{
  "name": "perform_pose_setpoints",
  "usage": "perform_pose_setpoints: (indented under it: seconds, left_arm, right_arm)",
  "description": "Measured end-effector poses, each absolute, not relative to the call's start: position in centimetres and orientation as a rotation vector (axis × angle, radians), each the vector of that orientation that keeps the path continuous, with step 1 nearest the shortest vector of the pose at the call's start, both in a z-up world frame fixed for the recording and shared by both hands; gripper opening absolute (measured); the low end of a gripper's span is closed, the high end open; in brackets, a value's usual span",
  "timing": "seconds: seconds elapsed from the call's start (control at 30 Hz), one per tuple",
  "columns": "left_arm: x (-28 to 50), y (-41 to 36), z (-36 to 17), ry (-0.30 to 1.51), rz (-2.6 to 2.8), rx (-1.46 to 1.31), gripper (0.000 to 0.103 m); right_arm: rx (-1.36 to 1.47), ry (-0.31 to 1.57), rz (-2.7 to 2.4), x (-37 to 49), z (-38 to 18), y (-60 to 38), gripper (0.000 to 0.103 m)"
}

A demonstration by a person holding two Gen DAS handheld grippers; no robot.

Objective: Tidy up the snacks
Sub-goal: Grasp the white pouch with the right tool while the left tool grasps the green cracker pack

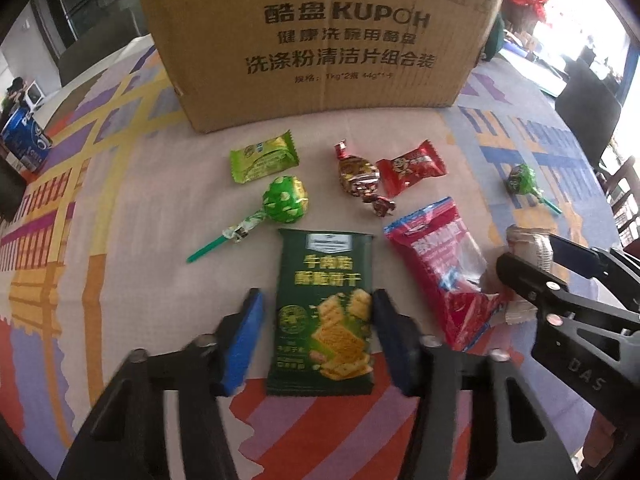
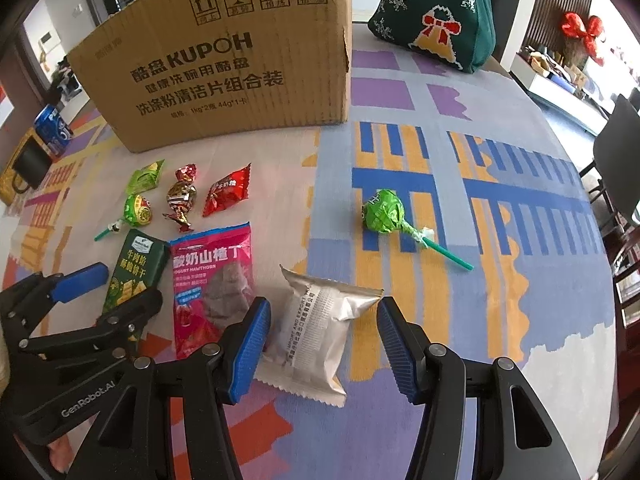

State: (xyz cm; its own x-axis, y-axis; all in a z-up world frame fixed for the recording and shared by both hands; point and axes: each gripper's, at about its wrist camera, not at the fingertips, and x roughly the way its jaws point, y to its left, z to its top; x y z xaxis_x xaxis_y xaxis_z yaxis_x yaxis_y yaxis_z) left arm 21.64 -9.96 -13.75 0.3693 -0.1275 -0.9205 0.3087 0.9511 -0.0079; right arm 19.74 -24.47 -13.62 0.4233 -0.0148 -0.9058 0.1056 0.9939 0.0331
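Snacks lie on a patterned tablecloth before a cardboard box. My left gripper is open, its blue pads either side of a dark green cracker packet. My right gripper is open around a silver packet; it also shows in the left wrist view. A pink hawthorn bag lies between the two packets. Beyond are a green lollipop, a green wafer packet, a foil-wrapped candy and a red candy packet. A second green lollipop lies apart at the right.
The box also shows in the right wrist view. A blue Oreo pack stands at the far left. A green Christmas bag stands behind the box at right. Dark chairs stand past the table's right edge.
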Motion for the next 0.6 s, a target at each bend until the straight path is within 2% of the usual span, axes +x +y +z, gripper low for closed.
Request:
perform_pose_setpoints:
  seconds: [0.03, 0.1, 0.17, 0.6]
  left_arm:
    - [21.7, -10.2, -13.8, 1.16, -0.281, 0.183, 0.045]
    - [21.6, -10.2, -13.8, 1.159, -0.283, 0.178, 0.044]
    - [21.5, -10.0, -13.7, 1.162, -0.286, 0.172, 0.044]
    - [20.2, -9.3, -10.5, 1.083, -0.29, 0.138, 0.044]
  right_arm:
    - [0.085, 1.13, -0.076, 19.8, -13.6, -24.4, 0.054]
    - [0.083, 1.125, -0.069, 19.7, -13.6, -24.3, 0.041]
    - [0.094, 1.121, -0.058, 19.7, -13.7, -24.4, 0.035]
    - [0.08, 1.044, -0.037, 18.5, -11.4, -23.9, 0.032]
